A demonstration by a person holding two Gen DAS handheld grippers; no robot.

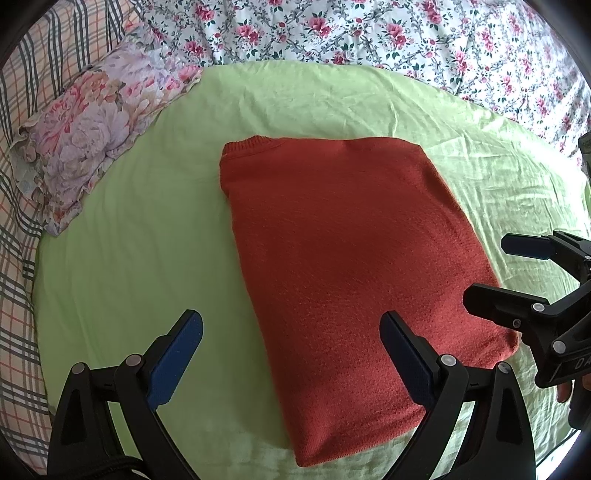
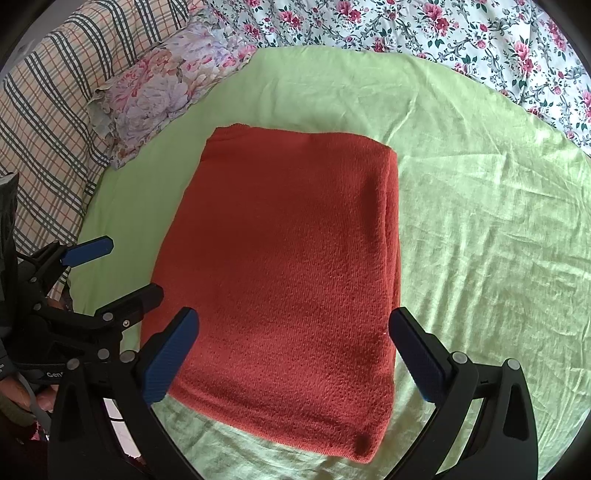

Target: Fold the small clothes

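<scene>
A rust-red knitted garment (image 1: pixel 343 258) lies folded into a flat rectangle on a light green sheet (image 1: pixel 140 229); it also shows in the right wrist view (image 2: pixel 288 266). My left gripper (image 1: pixel 291 354) is open and empty, hovering above the garment's near left edge. My right gripper (image 2: pixel 293 354) is open and empty, above the garment's near end. The right gripper also shows at the right edge of the left wrist view (image 1: pixel 491 273). The left gripper shows at the left edge of the right wrist view (image 2: pixel 122 269).
A floral pillow (image 1: pixel 92 140) lies at the far left on the green sheet (image 2: pixel 480 221). A plaid blanket (image 1: pixel 22 184) is further left. A white floral bedspread (image 1: pixel 369 33) runs along the back and right.
</scene>
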